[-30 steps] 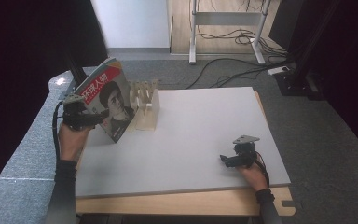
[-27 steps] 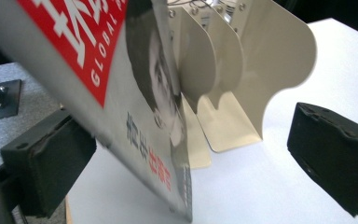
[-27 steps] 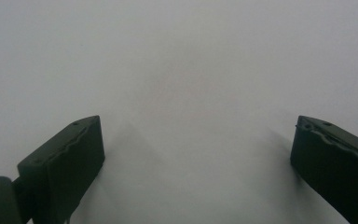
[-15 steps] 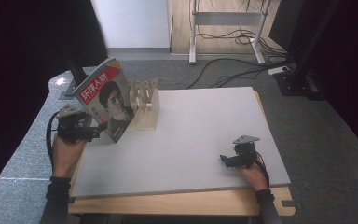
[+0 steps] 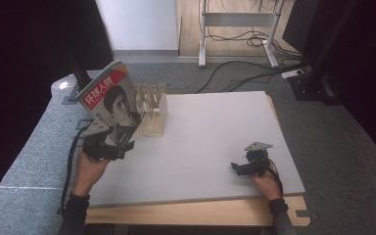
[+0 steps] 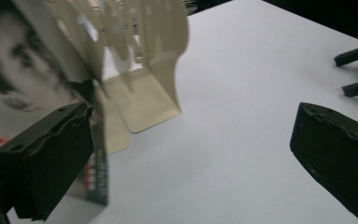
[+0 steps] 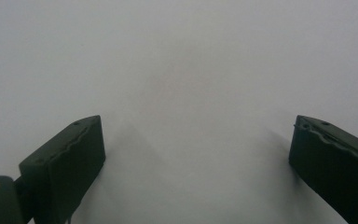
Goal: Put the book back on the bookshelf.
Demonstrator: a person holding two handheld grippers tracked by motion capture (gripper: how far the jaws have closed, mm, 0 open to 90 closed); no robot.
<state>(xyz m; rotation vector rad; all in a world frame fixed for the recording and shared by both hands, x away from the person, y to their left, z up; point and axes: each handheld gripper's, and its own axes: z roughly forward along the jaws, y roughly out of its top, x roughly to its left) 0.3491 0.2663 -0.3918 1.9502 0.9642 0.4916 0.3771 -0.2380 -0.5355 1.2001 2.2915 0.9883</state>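
- High view: the desk (image 5: 210, 142) is a pale grey board with a wooden front edge. A magazine (image 5: 111, 100) with a red title and a portrait on its cover stands tilted at the desk's 10 o'clock corner, leaning against a cream slotted rack (image 5: 154, 110) that stands just at its 3 o'clock side.
- High view: the left gripper (image 5: 108, 149) sits at the magazine's lower edge, at its 6 o'clock, held by the left hand (image 5: 89, 169). From here I cannot tell whether it touches the cover.
- High view: the right gripper (image 5: 247, 164) rests low over the desk at about 4 o'clock of the board, well apart from the magazine and rack, held by the right hand (image 5: 264, 181).
- Left gripper view: the left gripper (image 6: 191, 158) has its jaws spread wide, with bare desk (image 6: 242, 93) between them. The magazine (image 6: 14, 84) lies at 9 to 10 o'clock, just beside the left-hand jaw, not pinched. The rack (image 6: 144, 56) stands at 11 o'clock, its foot flat on the desk. The right gripper (image 6: 356, 70) shows far off at 2 o'clock.
- Right gripper view: the right gripper (image 7: 196, 163) is spread wide, holding nothing, with plain desk (image 7: 182, 70) ahead of it.
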